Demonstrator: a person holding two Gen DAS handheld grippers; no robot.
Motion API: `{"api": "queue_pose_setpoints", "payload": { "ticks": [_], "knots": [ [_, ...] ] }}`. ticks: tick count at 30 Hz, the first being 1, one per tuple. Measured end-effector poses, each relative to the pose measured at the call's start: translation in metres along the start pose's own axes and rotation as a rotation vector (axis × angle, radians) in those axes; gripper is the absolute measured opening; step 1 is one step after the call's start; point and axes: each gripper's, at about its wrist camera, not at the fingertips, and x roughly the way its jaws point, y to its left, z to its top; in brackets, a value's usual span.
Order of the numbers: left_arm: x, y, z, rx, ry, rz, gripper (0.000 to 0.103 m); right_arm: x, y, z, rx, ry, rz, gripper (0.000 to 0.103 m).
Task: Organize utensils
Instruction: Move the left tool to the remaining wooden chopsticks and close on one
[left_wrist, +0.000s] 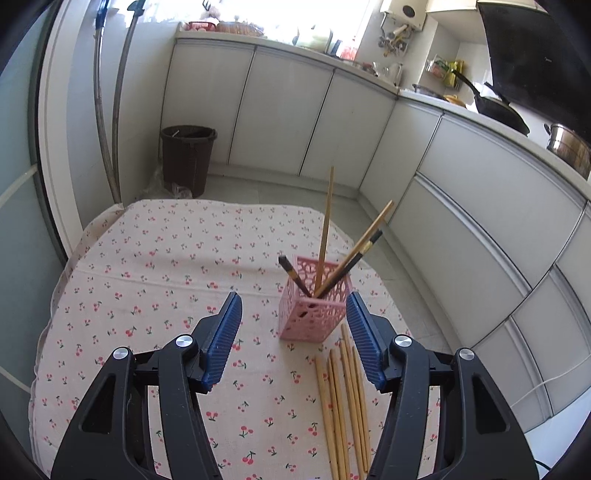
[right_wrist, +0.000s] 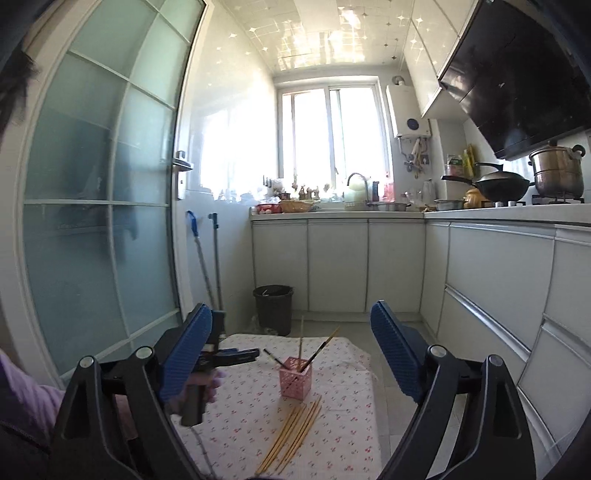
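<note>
We hold both grippers over a small table draped in a cream cloth printed with red cherries. Near its far right part stands the pink perforated plastic holder, a square cup already taking four chopsticks: two pale wooden ones and two dark-tipped ones, all leaning against its walls because the cup is shallow and they are long. Just in front of it, on the cloth, lies a loose bundle of pale wooden chopsticks, roughly parallel and touching each other, their far tips close to the holder's base. We judge these to be what is left to sort.

Our left gripper hangs low and tilted down toward the cloth, its blue ribbed pads parted to a middling width with nothing between them; the bundle sits just under its right-hand pad, so we read it as lined up for a pickup. Our right gripper sits higher and further back, pointing almost level, its pads spread wide and empty, clear of the holder so the left has room.
</note>
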Motion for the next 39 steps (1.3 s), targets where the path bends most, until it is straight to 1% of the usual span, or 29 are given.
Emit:
{"api": "queue_pose_setpoints", "payload": {
  "ticks": [2, 3, 5, 7, 9, 12, 14, 15, 16, 19, 21, 23, 25, 27, 29, 30, 31, 33, 34, 36, 37, 39],
  "knots": [
    [0.001, -0.001, -0.004, 0.016, 0.011, 0.000, 0.057, -0.017, 0.010, 0.003, 0.000, 0.053, 0.080, 0.086],
    [0.000, -0.001, -0.006, 0.028, 0.011, 0.003, 0.058, -0.023, 0.016, 0.002, -0.014, 0.080, 0.097, 0.086],
    [-0.003, 0.001, -0.010, 0.056, 0.004, 0.019, 0.061, -0.029, 0.024, 0.001, -0.065, 0.124, 0.081, 0.086],
    [-0.004, 0.005, -0.011, 0.049, 0.007, 0.023, 0.063, -0.025, 0.023, -0.004, -0.108, 0.146, 0.009, 0.086],
    [-0.001, 0.010, -0.008, 0.006, 0.025, 0.002, 0.063, -0.008, 0.012, -0.009, -0.163, 0.132, -0.063, 0.086],
    [0.009, 0.011, -0.005, -0.101, 0.069, -0.053, 0.063, 0.038, -0.012, -0.024, -0.240, 0.096, -0.271, 0.086],
    [0.013, 0.005, -0.008, -0.136, 0.087, -0.072, 0.063, 0.081, -0.031, -0.046, -0.292, 0.072, -0.421, 0.086],
    [0.014, 0.002, -0.011, -0.141, 0.090, -0.068, 0.063, 0.107, -0.041, -0.060, -0.314, 0.082, -0.454, 0.086],
    [0.016, 0.001, -0.014, -0.140, 0.096, -0.059, 0.064, 0.129, -0.052, -0.074, -0.305, 0.110, -0.455, 0.086],
    [0.022, 0.001, -0.022, -0.118, 0.129, -0.039, 0.065, 0.200, -0.086, -0.115, -0.198, 0.219, -0.457, 0.086],
    [0.020, 0.010, -0.024, -0.117, 0.129, -0.023, 0.065, 0.237, -0.098, -0.140, -0.173, 0.279, -0.476, 0.082],
    [0.019, 0.024, -0.022, -0.142, 0.125, -0.014, 0.065, 0.265, -0.104, -0.157, -0.152, 0.319, -0.486, 0.081],
    [0.020, 0.035, -0.019, -0.177, 0.131, -0.014, 0.066, 0.290, -0.106, -0.164, -0.162, 0.350, -0.507, 0.081],
    [0.025, 0.044, -0.018, -0.219, 0.149, -0.015, 0.067, 0.306, -0.103, -0.167, -0.175, 0.367, -0.536, 0.081],
    [0.031, 0.045, -0.020, -0.232, 0.195, -0.021, 0.067, 0.316, -0.095, -0.158, -0.180, 0.371, -0.570, 0.081],
    [0.035, 0.041, -0.023, -0.213, 0.227, -0.018, 0.068, 0.321, -0.092, -0.154, -0.177, 0.385, -0.587, 0.081],
    [0.043, 0.034, -0.028, -0.163, 0.277, -0.005, 0.068, 0.325, -0.091, -0.150, -0.161, 0.411, -0.581, 0.081],
    [0.056, 0.022, -0.040, -0.083, 0.353, 0.032, 0.068, 0.337, -0.090, -0.148, -0.107, 0.513, -0.583, 0.082],
    [0.063, 0.016, -0.047, -0.048, 0.388, 0.055, 0.068, 0.342, -0.092, -0.150, -0.049, 0.557, -0.585, 0.082],
    [0.076, 0.004, -0.059, 0.019, 0.457, 0.067, 0.068, 0.350, -0.097, -0.161, 0.110, 0.609, -0.555, 0.082],
    [0.081, 0.002, -0.062, 0.037, 0.473, 0.079, 0.068, 0.354, -0.100, -0.170, 0.168, 0.641, -0.548, 0.082],
    [0.090, 0.001, -0.063, 0.025, 0.477, 0.136, 0.068, 0.362, -0.100, -0.191, 0.199, 0.684, -0.556, 0.082]
  ]
}}
